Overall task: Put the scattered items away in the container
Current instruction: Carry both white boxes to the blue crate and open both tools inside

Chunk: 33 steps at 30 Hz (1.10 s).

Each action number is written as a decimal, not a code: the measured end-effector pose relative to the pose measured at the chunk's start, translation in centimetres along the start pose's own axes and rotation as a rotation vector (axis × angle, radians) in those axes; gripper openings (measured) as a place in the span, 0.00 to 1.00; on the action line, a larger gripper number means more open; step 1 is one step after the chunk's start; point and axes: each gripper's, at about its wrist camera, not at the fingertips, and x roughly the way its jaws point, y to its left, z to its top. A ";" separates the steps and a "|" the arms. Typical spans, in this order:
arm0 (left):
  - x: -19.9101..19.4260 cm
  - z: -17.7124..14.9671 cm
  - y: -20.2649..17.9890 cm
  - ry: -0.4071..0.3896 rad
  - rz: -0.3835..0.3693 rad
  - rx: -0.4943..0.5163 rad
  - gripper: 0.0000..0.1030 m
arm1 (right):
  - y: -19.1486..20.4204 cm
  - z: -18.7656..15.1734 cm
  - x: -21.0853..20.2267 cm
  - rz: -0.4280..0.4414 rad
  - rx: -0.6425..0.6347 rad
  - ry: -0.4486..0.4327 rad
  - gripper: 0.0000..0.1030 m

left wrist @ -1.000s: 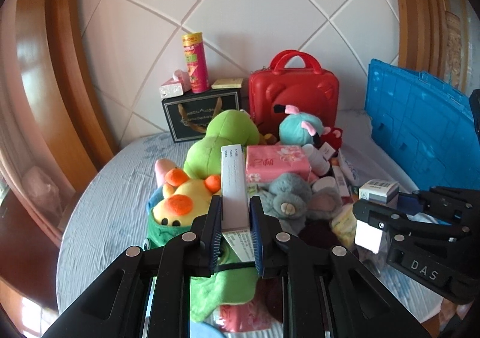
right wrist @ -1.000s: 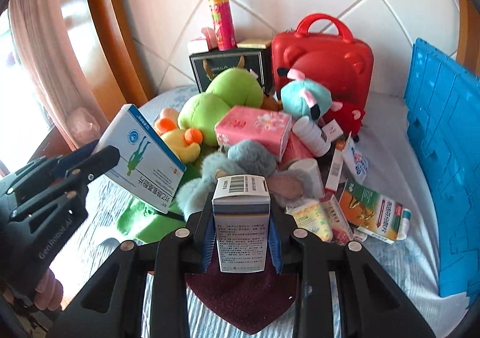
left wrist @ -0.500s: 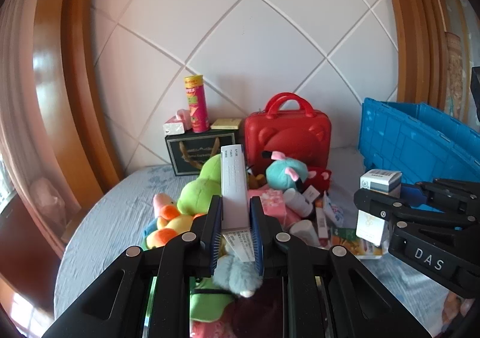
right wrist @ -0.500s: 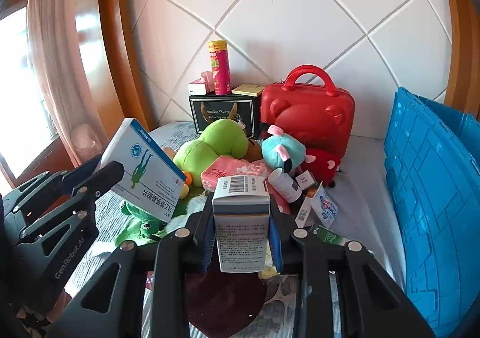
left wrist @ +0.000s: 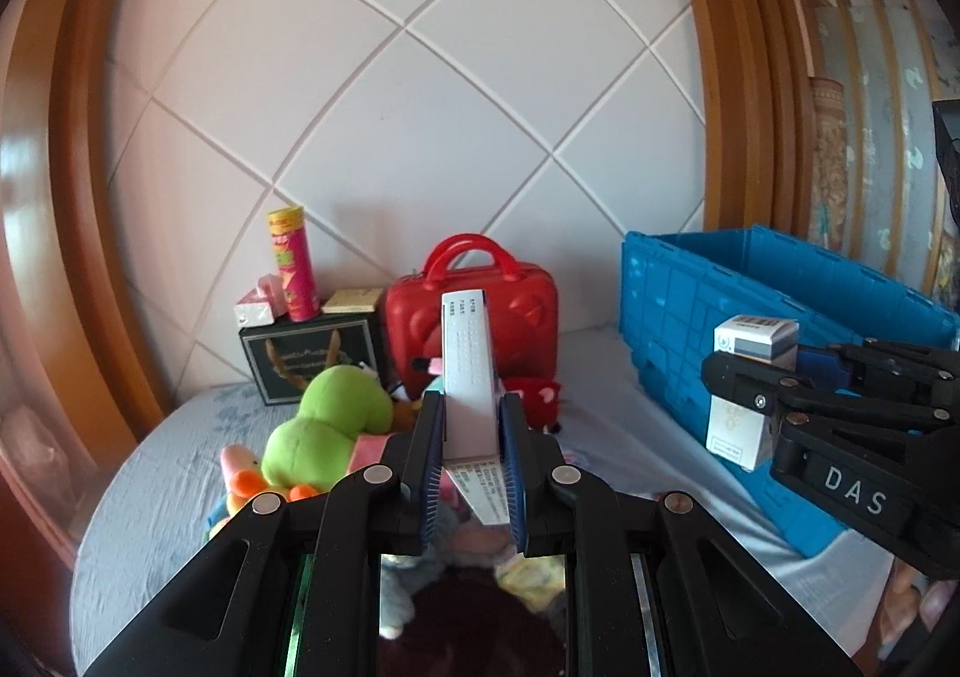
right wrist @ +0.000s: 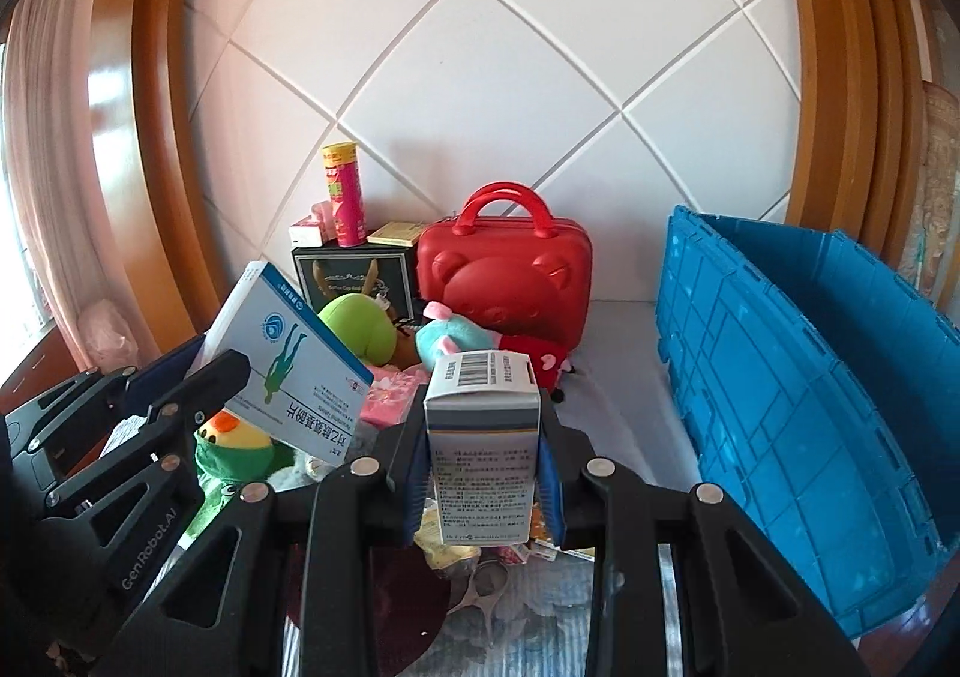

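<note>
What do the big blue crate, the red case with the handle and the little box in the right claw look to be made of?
Blue crate: looks like rigid moulded plastic, matte, with ribbed panels.
Red case: probably hard glossy plastic, with an embossed bear face that catches the light.
Little box: likely thin printed cardboard, with sharp folded edges and a barcode.

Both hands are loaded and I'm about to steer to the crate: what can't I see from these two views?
- Blue crate interior: both views show only its outer wall and rim; contents hidden.
- Pile under the grippers: right gripper and its small box cover it.
- Flat box print: too small in the left wrist view.
</note>
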 end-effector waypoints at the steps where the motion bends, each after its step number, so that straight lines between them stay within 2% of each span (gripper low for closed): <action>1: 0.0 0.3 -0.8 -0.009 -0.002 0.011 0.17 | -0.7 0.2 -0.3 -0.009 0.008 -0.010 0.29; 6: 0.5 2.7 -5.6 -0.070 -0.021 0.020 0.17 | -5.7 1.3 -1.8 -0.058 0.028 -0.063 0.29; 9: 1.1 4.8 -9.9 -0.124 -0.021 0.021 0.17 | -9.8 1.9 -2.8 -0.079 0.025 -0.090 0.29; 15: 1.8 10.0 -20.4 -0.218 -0.050 0.017 0.17 | -20.3 3.4 -5.0 -0.135 0.031 -0.132 0.29; 20: 2.7 12.3 -29.2 -0.218 -0.103 0.033 0.17 | -29.0 3.6 -6.1 -0.217 0.050 -0.112 0.29; 23: 3.9 12.5 -33.5 -0.167 -0.128 0.053 0.17 | -33.2 3.1 -6.5 -0.253 0.076 -0.097 0.29; 27: 6.0 12.2 -37.6 -0.039 -0.177 0.068 0.17 | -37.4 2.4 -5.1 -0.283 0.096 -0.020 0.29; 33: 10.1 10.1 -41.5 0.186 -0.189 0.117 0.17 | -40.3 -0.5 -3.8 -0.265 0.129 0.076 0.29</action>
